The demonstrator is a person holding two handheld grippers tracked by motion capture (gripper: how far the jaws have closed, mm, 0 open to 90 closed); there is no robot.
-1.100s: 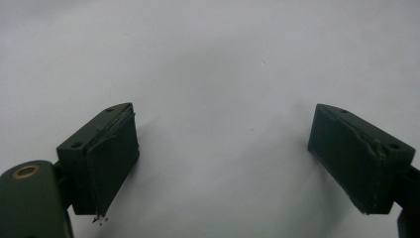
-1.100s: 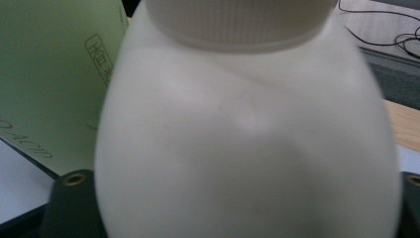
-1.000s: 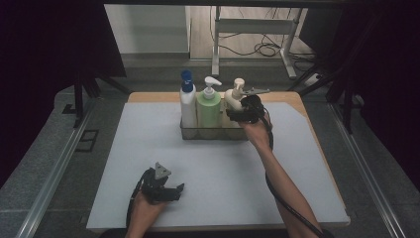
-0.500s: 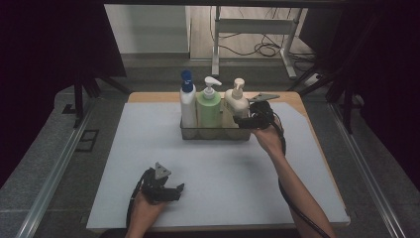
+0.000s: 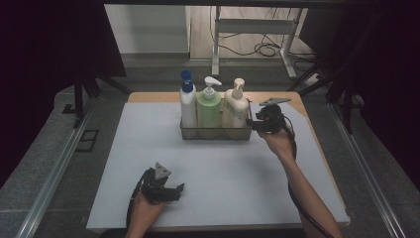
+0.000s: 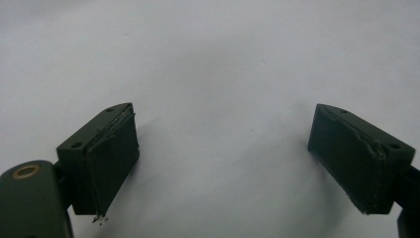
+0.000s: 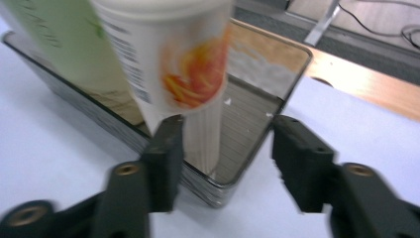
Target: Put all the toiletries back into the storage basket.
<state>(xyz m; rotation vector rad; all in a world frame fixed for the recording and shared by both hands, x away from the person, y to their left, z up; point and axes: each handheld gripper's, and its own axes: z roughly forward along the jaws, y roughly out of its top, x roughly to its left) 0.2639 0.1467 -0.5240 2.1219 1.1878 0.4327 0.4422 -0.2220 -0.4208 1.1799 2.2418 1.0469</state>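
A shallow see-through tray (image 5: 216, 134) stands at the back middle of the white mat (image 5: 124, 163). It holds a white bottle with a blue cap (image 5: 187, 105), a green pump bottle (image 5: 209, 108) and a cream pump bottle (image 5: 236, 109), all upright. My right gripper (image 5: 252, 124) sits at the tray's right end. In the right gripper view its jaws (image 7: 225, 163) have just been closing and straddle the tray's near corner (image 7: 213, 191), below the cream bottle (image 7: 183, 64); the pads do not press on it. My left gripper (image 5: 174, 191) rests near the front edge, open over bare mat (image 6: 223, 158).
The wooden tabletop (image 5: 297, 99) shows past the mat's back and right edges. Beyond it stand a metal-legged stand (image 5: 257, 29) and floor cables. Dark curtains flank both sides, and metal rails (image 5: 59, 183) run along the table.
My right gripper has moved from beside the cream bottle's top to the right and lower, to the tray's right end, and its jaws stand narrower. The left gripper has stayed put.
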